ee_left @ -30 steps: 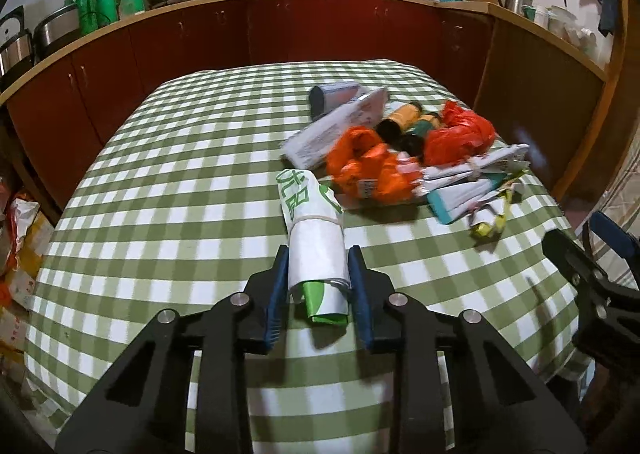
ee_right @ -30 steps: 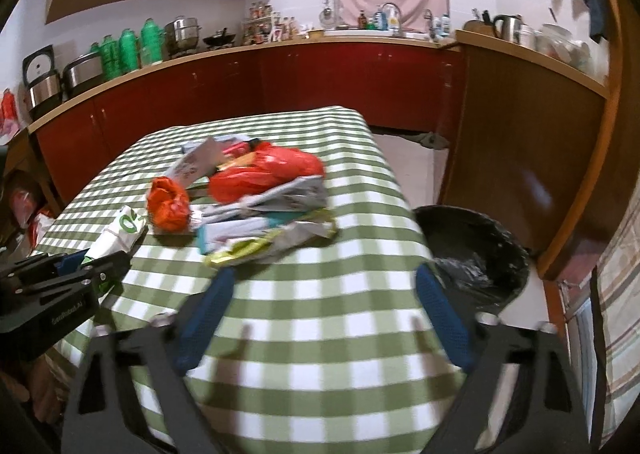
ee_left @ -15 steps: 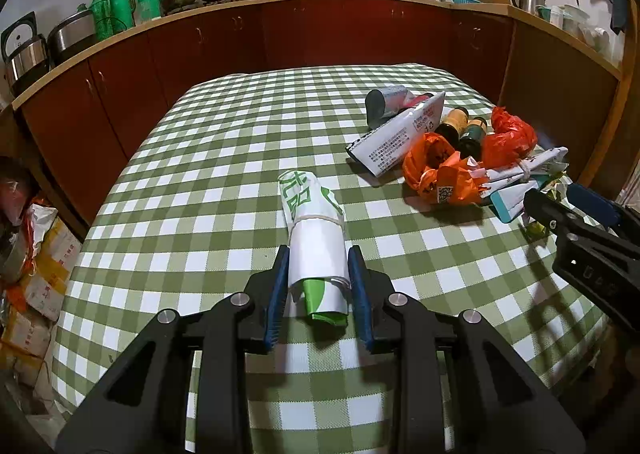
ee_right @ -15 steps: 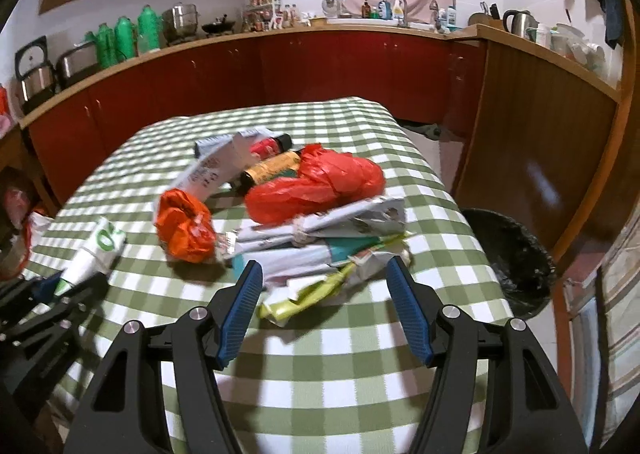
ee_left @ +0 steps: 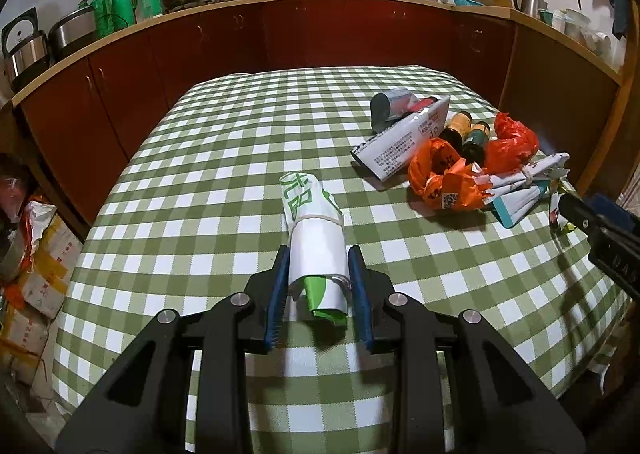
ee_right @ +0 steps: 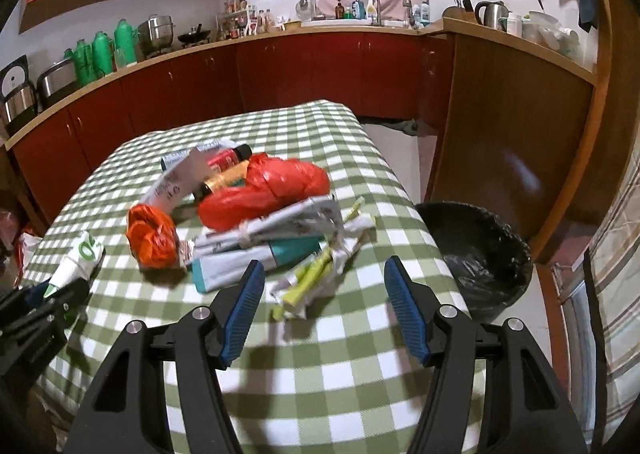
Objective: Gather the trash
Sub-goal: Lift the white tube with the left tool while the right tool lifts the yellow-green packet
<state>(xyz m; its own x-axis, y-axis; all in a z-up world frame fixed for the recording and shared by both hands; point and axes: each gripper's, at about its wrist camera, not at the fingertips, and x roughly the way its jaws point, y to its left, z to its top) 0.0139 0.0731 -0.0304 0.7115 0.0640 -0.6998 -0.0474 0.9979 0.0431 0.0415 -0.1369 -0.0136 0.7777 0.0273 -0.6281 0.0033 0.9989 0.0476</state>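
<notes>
At far left of the checked table my left gripper has its blue pads pinched on a rolled white-and-green bag, clamped near its back end, rubber band around the middle, front end poking forward over the cloth; can't tell if it's lifted or dragging. Keep that squeeze steady, roll is soft and could slide out forward if I tilt down. Middle-right sits the rest of the trash pile: orange bag, white carton, small bottles, red bag, banded papers, teal pack. Nearest my right gripper is a crumpled yellow-green wrapper at the table's near right edge. Right jaws are wide open, holding nothing, roughly straddling that wrapper from above and behind. To do it well I'd drop lower, centre the wrapper between the pads, close on its bulk and not a loose flap, since it's thin and light. Bin with black liner stands on the floor just off the table's right edge, so carry over is short; left load has to cross the whole table, go over the pile, not through it.
</notes>
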